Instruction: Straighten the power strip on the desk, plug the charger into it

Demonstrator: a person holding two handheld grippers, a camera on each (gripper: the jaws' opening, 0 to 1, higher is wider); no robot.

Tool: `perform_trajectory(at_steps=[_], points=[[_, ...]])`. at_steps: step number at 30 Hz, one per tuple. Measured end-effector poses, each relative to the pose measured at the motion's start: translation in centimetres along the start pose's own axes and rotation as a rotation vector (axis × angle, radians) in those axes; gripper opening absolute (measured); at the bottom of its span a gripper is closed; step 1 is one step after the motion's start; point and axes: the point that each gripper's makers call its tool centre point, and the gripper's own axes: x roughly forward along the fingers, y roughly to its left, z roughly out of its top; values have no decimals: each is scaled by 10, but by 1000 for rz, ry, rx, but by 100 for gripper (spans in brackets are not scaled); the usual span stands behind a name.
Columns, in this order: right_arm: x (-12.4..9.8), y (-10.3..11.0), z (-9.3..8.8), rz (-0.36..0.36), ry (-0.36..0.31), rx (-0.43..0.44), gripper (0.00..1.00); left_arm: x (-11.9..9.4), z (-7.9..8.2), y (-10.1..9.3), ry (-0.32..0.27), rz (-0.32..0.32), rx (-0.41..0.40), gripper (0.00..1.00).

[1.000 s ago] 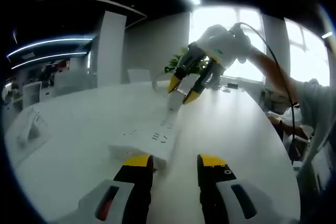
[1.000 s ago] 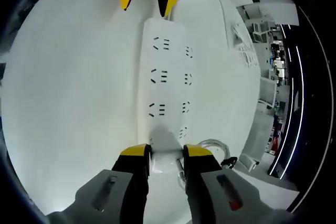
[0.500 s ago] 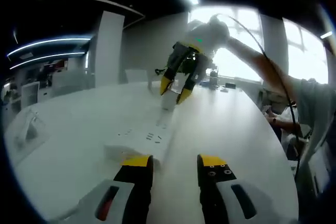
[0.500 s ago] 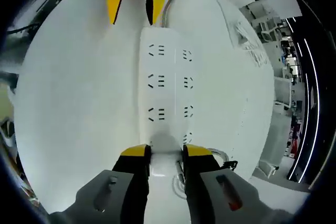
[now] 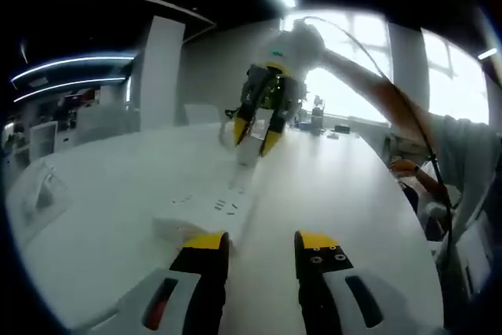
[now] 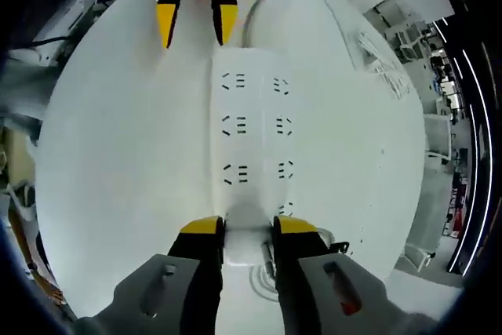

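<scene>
The right gripper [image 6: 238,227] grasps the near end of the power strip [image 6: 252,139], which lies flat on the white table [image 6: 118,154]. The strip's long axis runs from 6 to 12 o'clock in the right gripper view, sockets up. The left gripper [image 5: 263,242] hovers released beside the far end. Swinging slowly and pressing lightly should keep the strip from sliding.

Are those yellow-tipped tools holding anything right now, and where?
The right tool grips the white charger by its sides, standing on the power strip. The left tool is open, holding nothing.
</scene>
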Motion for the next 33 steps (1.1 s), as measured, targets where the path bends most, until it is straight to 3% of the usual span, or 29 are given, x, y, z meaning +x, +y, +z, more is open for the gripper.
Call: perform_trajectory(at_steps=[7, 14, 18, 25, 33], points=[[6, 6, 1, 88, 45, -9, 24, 0, 0, -4, -2, -6, 3, 34], [6, 11, 0, 37, 11, -16, 24, -2, 3, -7, -13, -11, 1, 34], [7, 8, 0, 92, -5, 15, 25, -2, 2, -8, -12, -14, -1, 34], [13, 10, 1, 184, 44, 13, 25, -2, 1, -8, -11, -18, -4, 34], [13, 17, 4, 100, -3, -11, 26, -3, 4, -13, -19, -33, -5, 34]])
